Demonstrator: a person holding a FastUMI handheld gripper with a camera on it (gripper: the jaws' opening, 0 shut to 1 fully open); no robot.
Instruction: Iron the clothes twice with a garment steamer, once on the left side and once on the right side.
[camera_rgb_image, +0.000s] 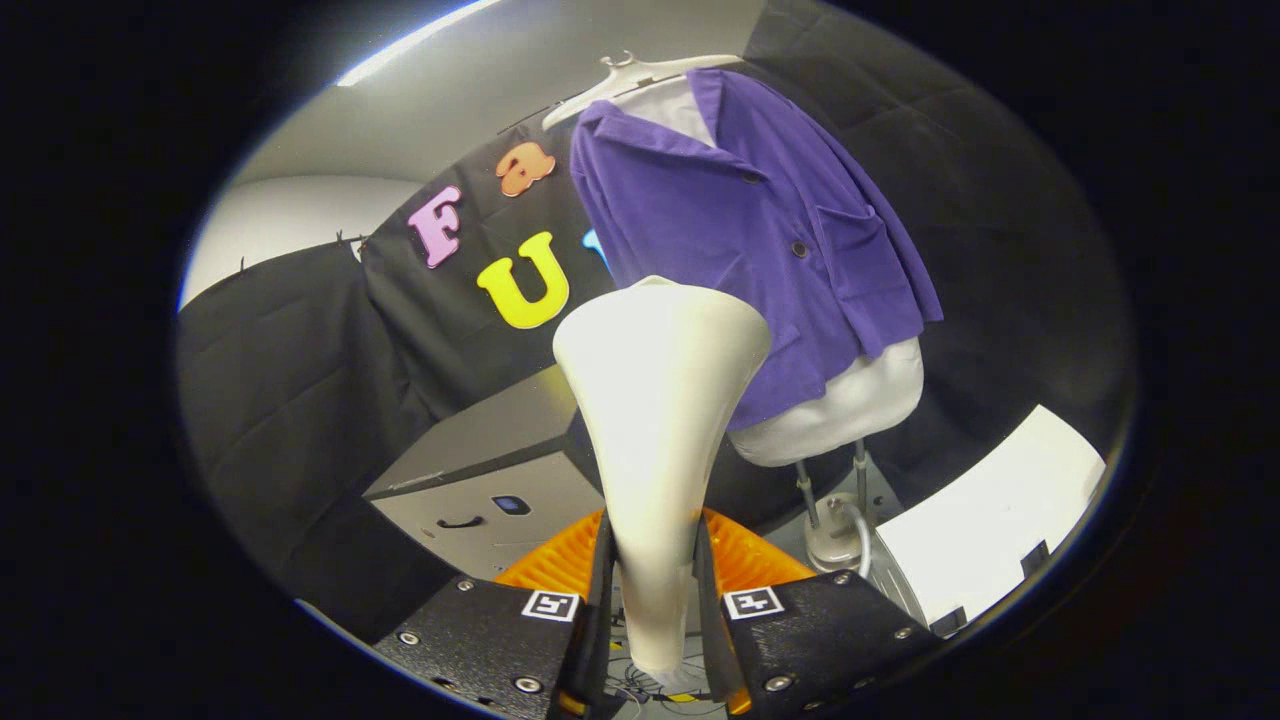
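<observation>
Gripper (655, 560) pinches the steamer head (660, 400) by its handle, poised short of the purple jacket (740, 240), so I judge both side passes remain.

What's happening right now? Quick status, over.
Gripper shut on steamer head, held upright. Purple jacket on mannequin beyond the fingers, steamer head not touching it as far as I can tell. Nothing between them.

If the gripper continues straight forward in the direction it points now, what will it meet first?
Probably the purple jacket. The gripper has its fingers shut on the steamer head, whose wide end would reach the lower front first; depth is unclear.
</observation>
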